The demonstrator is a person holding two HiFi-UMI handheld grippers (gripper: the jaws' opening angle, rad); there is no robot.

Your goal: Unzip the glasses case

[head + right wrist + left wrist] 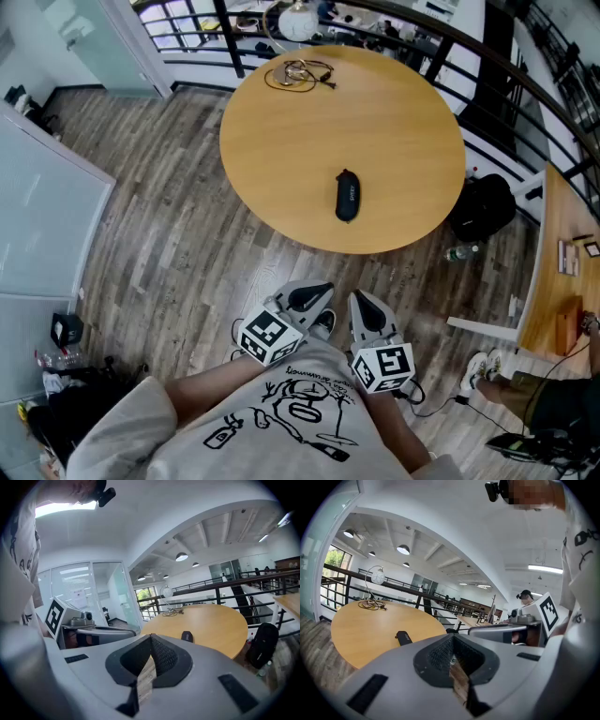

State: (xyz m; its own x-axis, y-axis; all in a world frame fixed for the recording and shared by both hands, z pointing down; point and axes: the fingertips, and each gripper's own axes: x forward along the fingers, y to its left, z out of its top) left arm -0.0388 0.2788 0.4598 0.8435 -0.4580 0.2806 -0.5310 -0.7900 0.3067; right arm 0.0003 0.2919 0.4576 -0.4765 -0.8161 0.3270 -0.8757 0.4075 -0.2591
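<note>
- Left tool (312,298): held close to wearer's chest, well short of tabletop (281,141). Jaws pressed together, nothing between them. Likely rest pose, task not yet begun.
- Glasses case (347,197): lies flat, looks zipped, toward tabletop's near edge. Well apart from both tools, probably set there for easy reach.
- Right tool (367,309): just beside left tool, jaws likewise pressed together, empty.
- Hard to make out: zipper pull and which end it sits at, too small to tell. Wearer's hands hidden under shirt (300,412) and tool bodies.
</note>
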